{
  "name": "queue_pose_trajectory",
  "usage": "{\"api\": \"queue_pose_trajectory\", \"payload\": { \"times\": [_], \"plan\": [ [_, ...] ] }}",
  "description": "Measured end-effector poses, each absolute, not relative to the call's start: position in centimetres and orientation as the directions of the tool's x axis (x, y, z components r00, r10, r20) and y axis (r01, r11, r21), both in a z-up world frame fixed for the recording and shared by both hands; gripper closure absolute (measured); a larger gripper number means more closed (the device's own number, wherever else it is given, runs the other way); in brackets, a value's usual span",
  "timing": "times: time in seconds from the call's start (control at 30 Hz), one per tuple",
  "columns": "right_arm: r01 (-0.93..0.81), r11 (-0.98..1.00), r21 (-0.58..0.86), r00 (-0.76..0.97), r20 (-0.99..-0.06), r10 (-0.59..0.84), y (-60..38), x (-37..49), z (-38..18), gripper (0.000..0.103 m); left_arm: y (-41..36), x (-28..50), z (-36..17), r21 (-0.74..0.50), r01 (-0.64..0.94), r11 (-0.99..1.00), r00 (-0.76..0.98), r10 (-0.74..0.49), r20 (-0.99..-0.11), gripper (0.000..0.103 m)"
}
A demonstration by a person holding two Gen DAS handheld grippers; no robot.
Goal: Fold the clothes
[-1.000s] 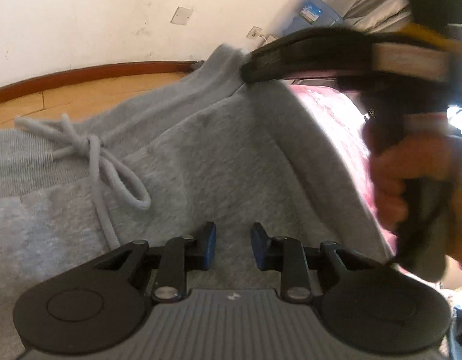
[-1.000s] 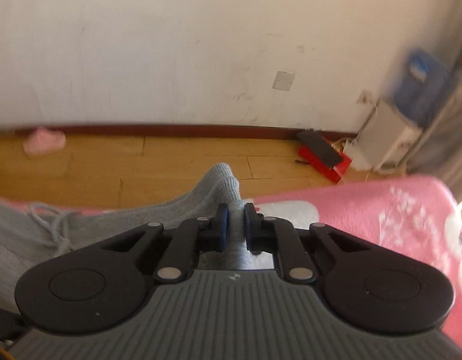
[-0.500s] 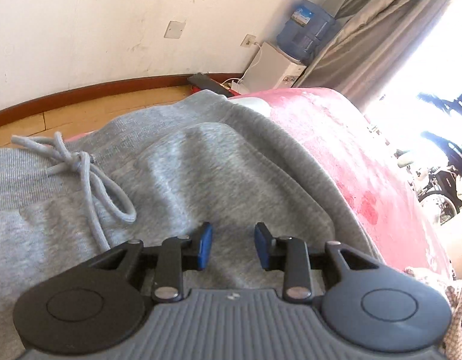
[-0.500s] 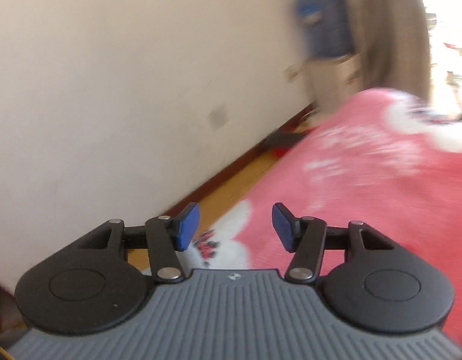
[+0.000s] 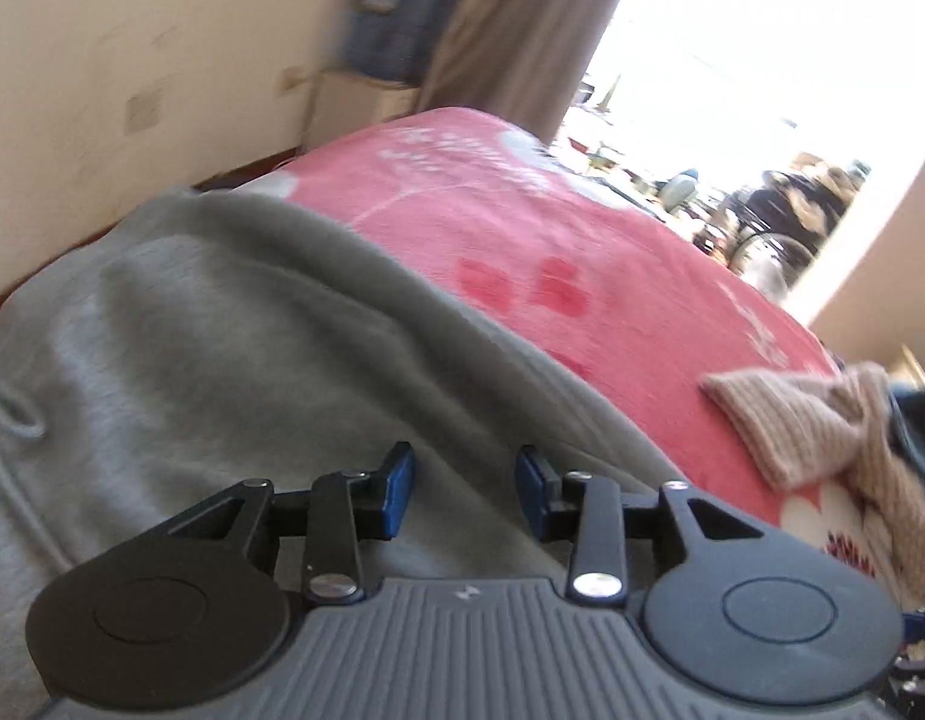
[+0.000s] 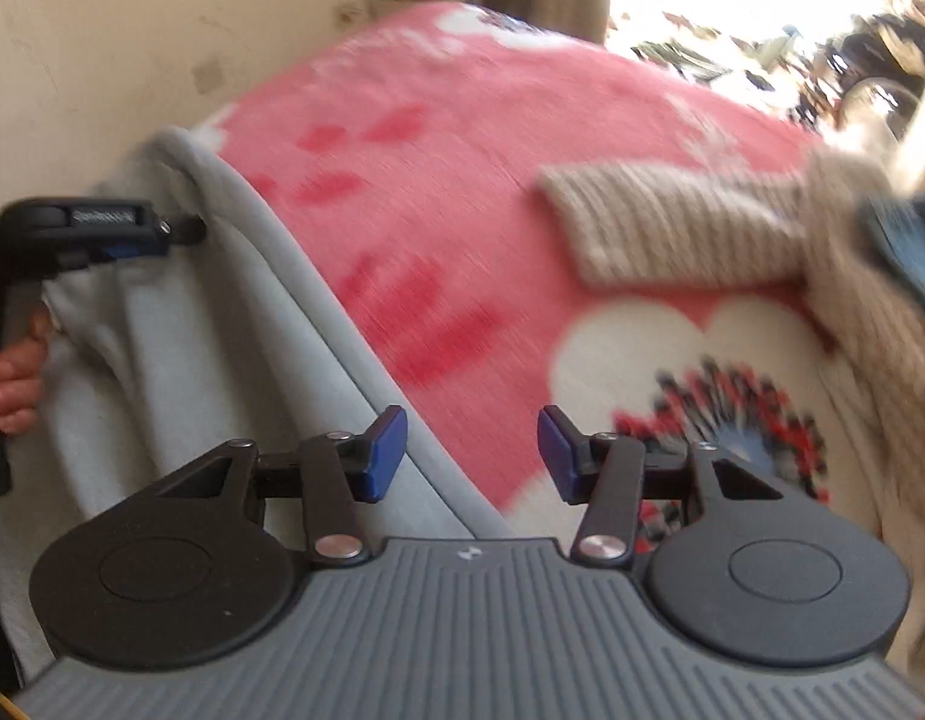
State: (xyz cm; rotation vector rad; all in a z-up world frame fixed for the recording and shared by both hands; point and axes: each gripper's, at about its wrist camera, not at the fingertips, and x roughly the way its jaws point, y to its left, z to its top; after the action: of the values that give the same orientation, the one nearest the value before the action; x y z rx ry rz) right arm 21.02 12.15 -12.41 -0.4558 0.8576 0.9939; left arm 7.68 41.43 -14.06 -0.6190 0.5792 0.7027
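Grey sweatpants [image 5: 222,330] lie folded on a pink blanket [image 5: 522,252]. My left gripper [image 5: 464,483] hovers over the grey fabric near its right edge, jaws opening, and nothing is pinched between the pads. In the right wrist view the same pants [image 6: 192,330] fill the left side. My right gripper [image 6: 471,453] hangs above their lower right edge where it meets the blanket [image 6: 462,180]. Its jaws are closing from wide with nothing between them. The left gripper [image 6: 162,240] shows there too, held by a hand [image 6: 12,378] above the pants' far end.
A beige knitted sweater [image 6: 702,228] lies on the blanket to the right, with a dark blue garment [image 6: 906,240] beside it. Both also show in the left wrist view, sweater [image 5: 810,426]. A wall, a water dispenser [image 5: 390,18] and a curtain [image 5: 510,30] stand beyond the bed.
My right gripper let go of the grey fabric, opened, and swung right and back along the pants' edge. The left gripper rolled and shifted right, its jaws wider; the drawstring left the view.
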Motion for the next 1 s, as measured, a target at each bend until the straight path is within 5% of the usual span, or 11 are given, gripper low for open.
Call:
{"api": "queue_pose_trajectory", "payload": {
  "times": [0.53, 0.63, 0.7, 0.87, 1.0],
  "plan": [
    [-0.842, 0.371, 0.392, -0.12, -0.806, 0.58, 11.5, 26.1, -16.4, 0.056, 40.5, 9.3, -14.7, -0.235, -0.707, 0.667, 0.621, 0.426, -0.658, 0.063],
    [-0.875, 0.377, 0.304, -0.047, -0.828, 0.559, 12.0, 24.8, -16.0, 0.074, 40.4, 9.5, -14.9, -0.221, -0.708, 0.67, 0.616, 0.433, -0.658, 0.063],
    [-0.912, 0.352, 0.209, 0.015, -0.843, 0.538, 12.3, 23.4, -15.5, 0.096, 40.3, 9.5, -14.9, -0.215, -0.709, 0.672, 0.613, 0.436, -0.658, 0.063],
    [-0.93, 0.311, -0.194, 0.33, -0.814, 0.478, 13.4, 18.9, -13.8, 0.102, 40.4, 9.4, -14.8, -0.215, -0.711, 0.669, 0.611, 0.436, -0.661, 0.063],
    [-0.763, 0.266, -0.589, 0.641, -0.639, 0.424, 14.7, 17.0, -14.4, 0.103, 40.4, 9.4, -14.7, -0.207, -0.712, 0.671, 0.606, 0.438, -0.664, 0.063]
  ]
}}
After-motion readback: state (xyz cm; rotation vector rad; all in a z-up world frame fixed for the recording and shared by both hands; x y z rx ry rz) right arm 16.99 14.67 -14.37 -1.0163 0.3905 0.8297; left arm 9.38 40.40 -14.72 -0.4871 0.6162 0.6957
